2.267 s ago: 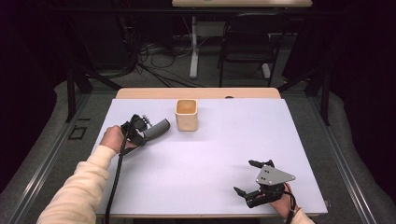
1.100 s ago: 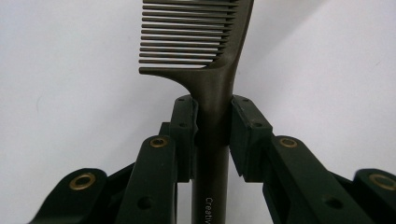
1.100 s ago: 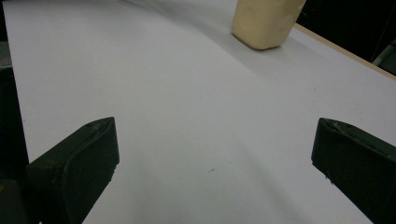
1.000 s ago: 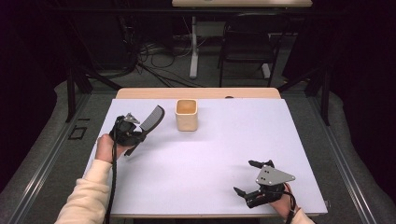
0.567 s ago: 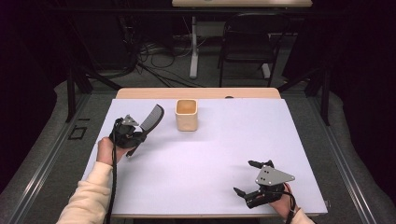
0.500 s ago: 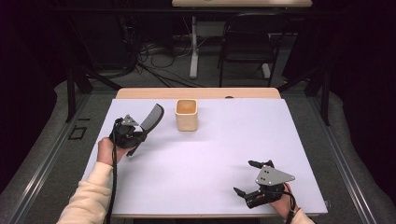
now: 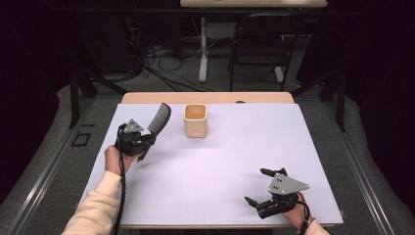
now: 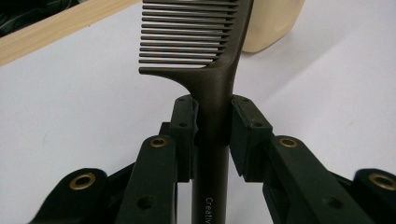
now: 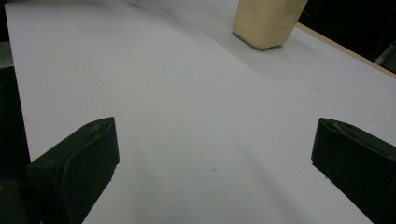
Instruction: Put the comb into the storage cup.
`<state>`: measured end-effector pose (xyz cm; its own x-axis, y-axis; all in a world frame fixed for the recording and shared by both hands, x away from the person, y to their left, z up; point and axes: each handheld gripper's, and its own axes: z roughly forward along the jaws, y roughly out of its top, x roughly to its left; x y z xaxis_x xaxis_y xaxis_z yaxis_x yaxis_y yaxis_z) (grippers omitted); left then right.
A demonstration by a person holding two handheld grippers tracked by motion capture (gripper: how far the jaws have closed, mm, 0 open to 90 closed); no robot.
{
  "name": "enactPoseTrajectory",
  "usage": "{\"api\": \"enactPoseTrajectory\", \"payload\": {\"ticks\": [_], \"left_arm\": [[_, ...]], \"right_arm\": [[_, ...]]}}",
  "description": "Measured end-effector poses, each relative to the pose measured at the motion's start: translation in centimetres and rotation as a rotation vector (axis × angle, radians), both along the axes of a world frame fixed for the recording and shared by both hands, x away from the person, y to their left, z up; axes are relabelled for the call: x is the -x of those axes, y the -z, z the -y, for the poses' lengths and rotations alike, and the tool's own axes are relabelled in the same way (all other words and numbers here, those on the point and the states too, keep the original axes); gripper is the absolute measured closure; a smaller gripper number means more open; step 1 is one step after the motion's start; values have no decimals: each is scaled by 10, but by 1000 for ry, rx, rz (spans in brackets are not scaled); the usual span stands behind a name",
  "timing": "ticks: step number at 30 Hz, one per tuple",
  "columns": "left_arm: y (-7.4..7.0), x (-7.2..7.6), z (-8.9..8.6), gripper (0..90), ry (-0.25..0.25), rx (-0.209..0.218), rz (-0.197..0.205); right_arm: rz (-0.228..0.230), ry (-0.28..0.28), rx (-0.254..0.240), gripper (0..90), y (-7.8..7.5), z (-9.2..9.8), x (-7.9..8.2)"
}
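Observation:
My left gripper (image 7: 145, 140) is shut on the handle of a dark comb (image 7: 158, 119), which slants up and to the right, clear of the table. In the left gripper view the comb (image 8: 205, 42) stands between the pads with its teeth pointing left, and my left gripper (image 8: 212, 121) clamps its handle. A cream square cup (image 7: 195, 120) stands upright just right of the comb's head, and the cup (image 8: 271, 23) appears behind the comb. My right gripper (image 7: 259, 186) rests open at the table's near right, with nothing between its jaws (image 9: 212, 154). The cup (image 9: 268, 21) lies far ahead of it.
The white table top (image 7: 235, 147) has a wooden strip (image 7: 205, 98) along its far edge. Beyond it are a chair (image 7: 259, 44), a desk leg and cables on the floor. Dark frame rails flank both sides of the table.
The left gripper lifted the comb from low over the table and tilted it upward toward the cup. Over the last second it has barely shifted. The right gripper has stayed still.

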<state>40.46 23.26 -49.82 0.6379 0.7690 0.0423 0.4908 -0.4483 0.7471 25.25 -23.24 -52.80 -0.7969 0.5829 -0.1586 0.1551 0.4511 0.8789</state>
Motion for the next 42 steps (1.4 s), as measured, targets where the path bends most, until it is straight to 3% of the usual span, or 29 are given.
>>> {"api": "enactPoseTrajectory", "payload": {"ticks": [13, 35, 42], "left_arm": [[-3, 3, 3, 722, -10, 54, 56], [-12, -2, 15, 722, 6, 165, 83], [-15, -4, 20, 722, 16, 179, 99]], "right_arm": [[-4, 0, 4, 2, 0, 0, 0], [-7, 1, 7, 2, 1, -1, -1], [-7, 4, 9, 2, 1, -1, -1]]}}
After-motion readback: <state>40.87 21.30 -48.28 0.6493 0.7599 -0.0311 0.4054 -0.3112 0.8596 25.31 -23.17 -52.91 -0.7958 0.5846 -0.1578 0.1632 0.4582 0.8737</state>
